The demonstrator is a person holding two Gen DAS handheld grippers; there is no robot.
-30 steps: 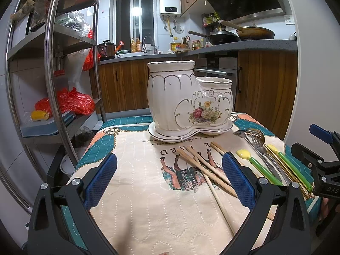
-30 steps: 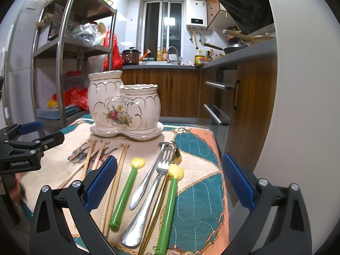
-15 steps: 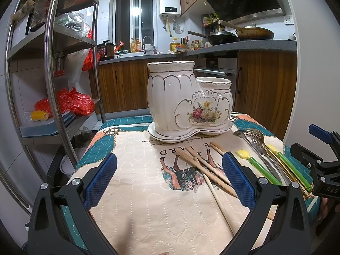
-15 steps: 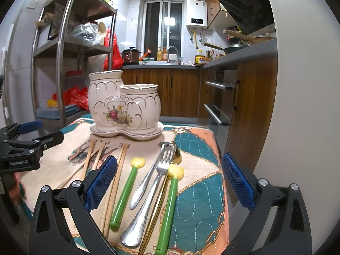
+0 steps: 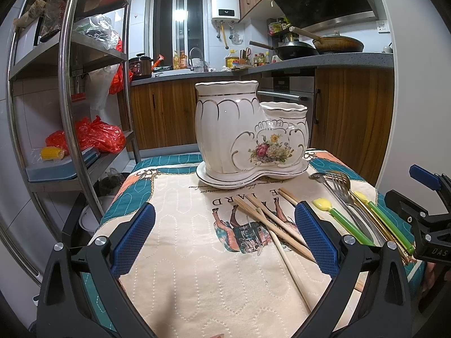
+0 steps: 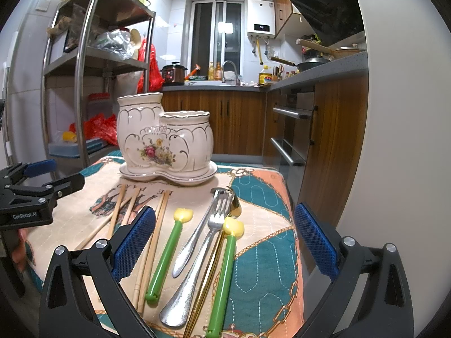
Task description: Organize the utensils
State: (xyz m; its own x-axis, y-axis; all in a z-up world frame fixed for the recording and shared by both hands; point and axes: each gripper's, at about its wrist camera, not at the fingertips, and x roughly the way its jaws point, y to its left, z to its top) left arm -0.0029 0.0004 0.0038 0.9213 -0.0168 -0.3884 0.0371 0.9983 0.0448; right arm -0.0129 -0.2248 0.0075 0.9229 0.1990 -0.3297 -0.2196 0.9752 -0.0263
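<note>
A white two-cup ceramic utensil holder (image 5: 248, 135) (image 6: 165, 143) with a flower print stands on its saucer at the far side of the quilted table cloth (image 5: 183, 242). Wooden chopsticks (image 5: 274, 225) (image 6: 157, 225) lie crossed in front of it. To their right lie two green-handled utensils (image 6: 166, 256) (image 5: 344, 222), a silver fork (image 6: 197, 256), a silver spoon (image 6: 194, 239) and a gold utensil (image 6: 205, 278). My left gripper (image 5: 225, 236) hovers open over the cloth near the chopsticks. My right gripper (image 6: 225, 236) is open, low over the fork and green handles. Both are empty.
A metal shelf rack (image 5: 67, 107) with red bags stands left of the table. Wooden cabinets and an oven (image 6: 293, 138) are behind and to the right. The table's right edge (image 6: 290, 225) drops off close to the utensils. A wall (image 6: 394, 140) rises at the right.
</note>
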